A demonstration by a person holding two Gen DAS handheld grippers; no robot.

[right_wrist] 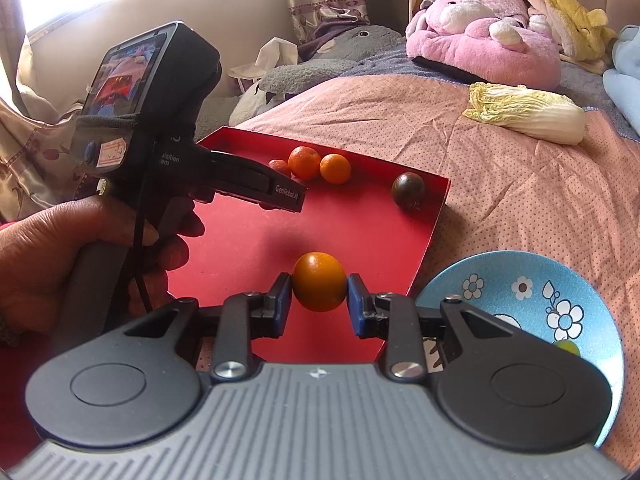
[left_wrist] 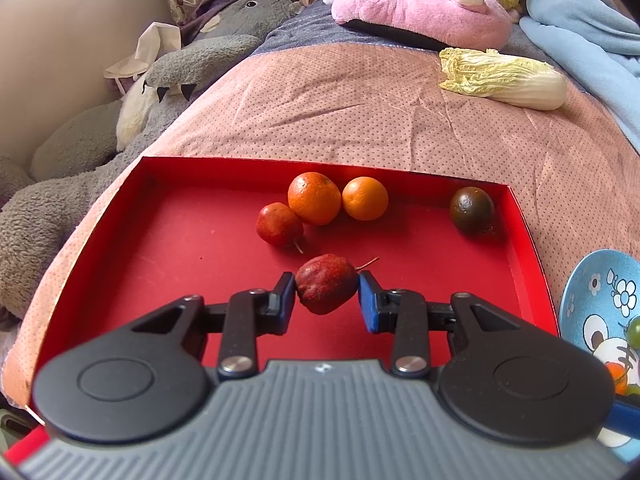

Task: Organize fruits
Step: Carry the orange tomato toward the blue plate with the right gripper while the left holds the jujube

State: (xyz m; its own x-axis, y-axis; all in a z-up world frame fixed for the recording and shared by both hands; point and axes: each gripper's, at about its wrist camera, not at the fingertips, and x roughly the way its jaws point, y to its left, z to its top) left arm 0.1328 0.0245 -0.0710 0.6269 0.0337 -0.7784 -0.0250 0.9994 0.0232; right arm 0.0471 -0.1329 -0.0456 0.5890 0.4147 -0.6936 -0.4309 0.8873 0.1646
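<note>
A red tray (left_wrist: 160, 240) lies on the bed. In the left wrist view my left gripper (left_wrist: 327, 292) is shut on a wrinkled dark red fruit (left_wrist: 326, 288), held just above the tray. Behind it lie a small red fruit (left_wrist: 279, 224), two oranges (left_wrist: 314, 198) (left_wrist: 365, 198) and a dark green-brown fruit (left_wrist: 472, 210). In the right wrist view my right gripper (right_wrist: 319, 296) is shut on an orange (right_wrist: 319, 280) above the tray's near right part (right_wrist: 360, 240). The left gripper's body (right_wrist: 160, 120) shows at the left, over the tray.
A blue flowered bowl (right_wrist: 560, 300) sits right of the tray and holds a green fruit (right_wrist: 568, 347). A napa cabbage (left_wrist: 504, 78) lies farther back on the pink quilt (left_wrist: 360, 112). Plush toys (left_wrist: 420, 4) and a blue blanket (left_wrist: 580, 32) lie behind.
</note>
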